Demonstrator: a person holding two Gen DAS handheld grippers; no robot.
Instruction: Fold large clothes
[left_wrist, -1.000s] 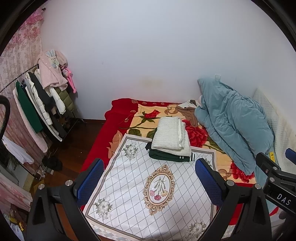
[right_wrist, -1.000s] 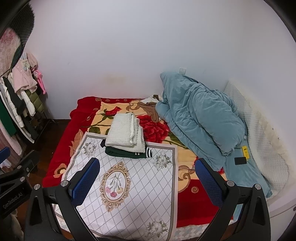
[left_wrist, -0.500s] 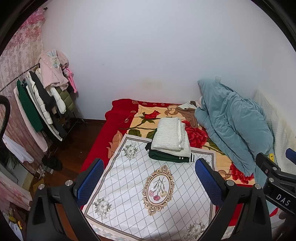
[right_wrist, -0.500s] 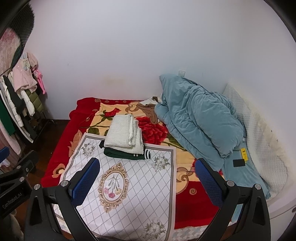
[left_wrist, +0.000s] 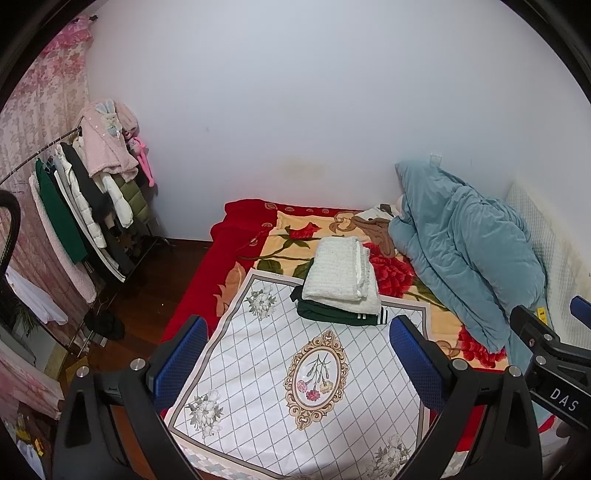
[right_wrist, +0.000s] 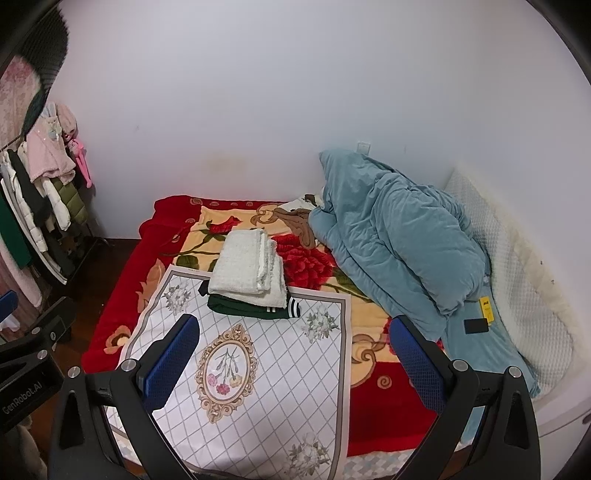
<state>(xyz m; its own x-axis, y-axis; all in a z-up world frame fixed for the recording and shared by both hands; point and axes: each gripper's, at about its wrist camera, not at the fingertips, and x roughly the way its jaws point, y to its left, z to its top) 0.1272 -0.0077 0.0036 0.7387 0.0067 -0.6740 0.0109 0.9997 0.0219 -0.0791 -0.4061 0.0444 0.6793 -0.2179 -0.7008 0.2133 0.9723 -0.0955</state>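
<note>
A folded white knit garment lies on top of a folded dark green garment at the far edge of a white patterned cloth spread on the bed. A brown garment lies crumpled further back by the wall. My left gripper is open and empty, held above the cloth's near part. My right gripper is open and empty, also above the cloth. Both are well short of the stack.
A red floral blanket covers the bed. A bunched blue quilt fills the right side, with a white pillow beyond. A clothes rack stands left on the wooden floor.
Both views have shifted slightly; the stack sits a little lower in the frames. Both grippers stay open and empty.
</note>
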